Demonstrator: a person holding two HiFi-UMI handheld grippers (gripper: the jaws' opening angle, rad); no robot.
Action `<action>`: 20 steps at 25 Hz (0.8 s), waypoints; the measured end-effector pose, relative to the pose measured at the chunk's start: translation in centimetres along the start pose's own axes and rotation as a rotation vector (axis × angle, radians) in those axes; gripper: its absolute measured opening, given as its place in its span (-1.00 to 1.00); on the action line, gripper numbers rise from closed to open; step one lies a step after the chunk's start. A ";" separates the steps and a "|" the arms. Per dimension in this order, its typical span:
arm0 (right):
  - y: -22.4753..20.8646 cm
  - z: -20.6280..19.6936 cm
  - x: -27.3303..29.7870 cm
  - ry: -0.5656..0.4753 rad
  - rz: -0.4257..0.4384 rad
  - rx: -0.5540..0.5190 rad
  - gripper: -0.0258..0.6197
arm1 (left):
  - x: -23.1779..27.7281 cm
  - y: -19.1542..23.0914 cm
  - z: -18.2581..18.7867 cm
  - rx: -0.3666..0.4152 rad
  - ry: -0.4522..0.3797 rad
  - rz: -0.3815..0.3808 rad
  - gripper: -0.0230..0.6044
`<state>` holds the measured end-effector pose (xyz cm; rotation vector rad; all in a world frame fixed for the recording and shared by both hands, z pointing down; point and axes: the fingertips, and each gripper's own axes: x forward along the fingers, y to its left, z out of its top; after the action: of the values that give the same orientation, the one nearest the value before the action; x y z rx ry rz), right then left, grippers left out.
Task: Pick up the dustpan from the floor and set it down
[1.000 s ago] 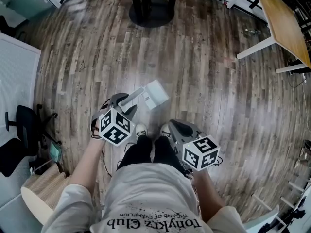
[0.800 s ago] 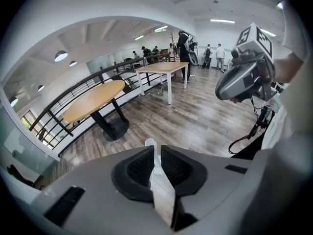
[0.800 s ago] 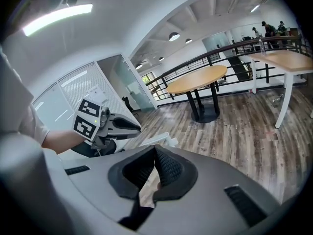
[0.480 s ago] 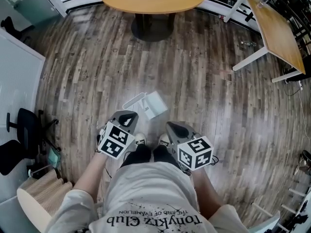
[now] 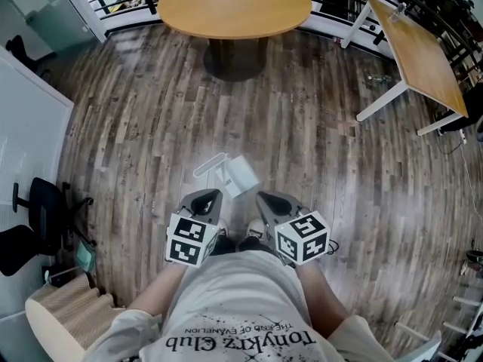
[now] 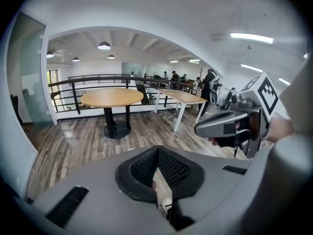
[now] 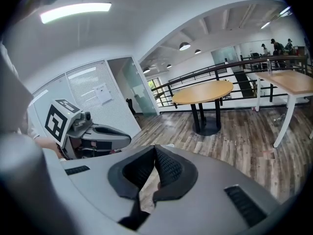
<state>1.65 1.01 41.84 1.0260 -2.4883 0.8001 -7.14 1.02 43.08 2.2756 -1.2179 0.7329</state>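
While the left gripper (image 6: pixel 156 151) has its jaws pressed together at the tips, with only floorboards and the toe of a pale shoe (image 6: pixel 167 202) showing through the gap behind them, the right gripper (image 7: pixel 154 148) has its jaws together in the same way and clamped on nothing. Both grippers are held side by side in front of the person's waist, tilted downward, each with its marker cube toward the body. The white dustpan (image 5: pixel 240 173) lies on the wooden floor (image 5: pixel 317 142) just ahead of the two sets of tips and roughly between them. Its tray is toward the right gripper and its handle (image 5: pixel 210 164) angles off to the left, and it touches neither gripper. Only bare boards separate the tips from the dustpan. Farther ahead stands a round table (image 5: pixel 234 4) on a dark pedestal base (image 5: pixel 235 59), and a rectangular desk (image 5: pixel 423 51) on white legs stands off to the right. A black railing (image 6: pixel 98 80) runs behind them. At the left, a black office chair (image 5: pixel 38 217) stands beside a white partition (image 5: pixel 26 127), well apart from the dustpan. A beige ribbed round object (image 5: pixel 60 308) sits near the person's left elbow.
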 end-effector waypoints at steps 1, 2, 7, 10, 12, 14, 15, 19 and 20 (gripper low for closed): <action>0.1 0.0 -0.1 0.000 0.004 -0.002 -0.85 | 0.0 -0.3 0.0 -0.022 -0.010 -0.005 -0.85; 0.2 -0.1 -0.2 0.003 0.009 -0.005 -0.85 | -0.1 -0.6 0.0 -0.038 -0.018 -0.006 -0.85; 1.3 -0.4 0.1 0.016 0.029 -0.021 -0.85 | -0.7 -0.9 -0.1 -0.024 -0.034 0.014 -0.85; 1.8 -0.4 0.4 0.012 0.034 -0.017 -0.85 | -1.2 -0.8 -0.6 -0.011 -0.027 0.020 -0.85; 2.2 -0.4 0.5 0.011 0.036 -0.018 -0.85 | -1.5 -0.4 -0.9 -0.019 -0.027 0.027 -0.85; 2.5 -0.3 0.5 0.009 0.038 -0.019 -0.85 | -1.8 -0.2 -1.0 -0.026 -0.028 0.034 -0.85; 2.5 -0.3 0.5 0.009 0.039 -0.021 -0.85 | -1.9 -0.2 -1.0 -0.028 -0.028 0.035 -0.85; 3.1 -0.5 0.2 0.015 0.049 -0.036 -0.85 | -2.0 -0.4 -0.9 -0.031 -0.032 0.034 -0.85; 3.2 -0.5 0.2 0.017 0.051 -0.040 -0.85 | -2.0 -0.4 -0.8 -0.031 -0.033 0.032 -0.85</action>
<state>-0.76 3.04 41.18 0.9417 -2.5146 0.7672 -7.90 3.00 42.37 2.2561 -1.2750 0.6856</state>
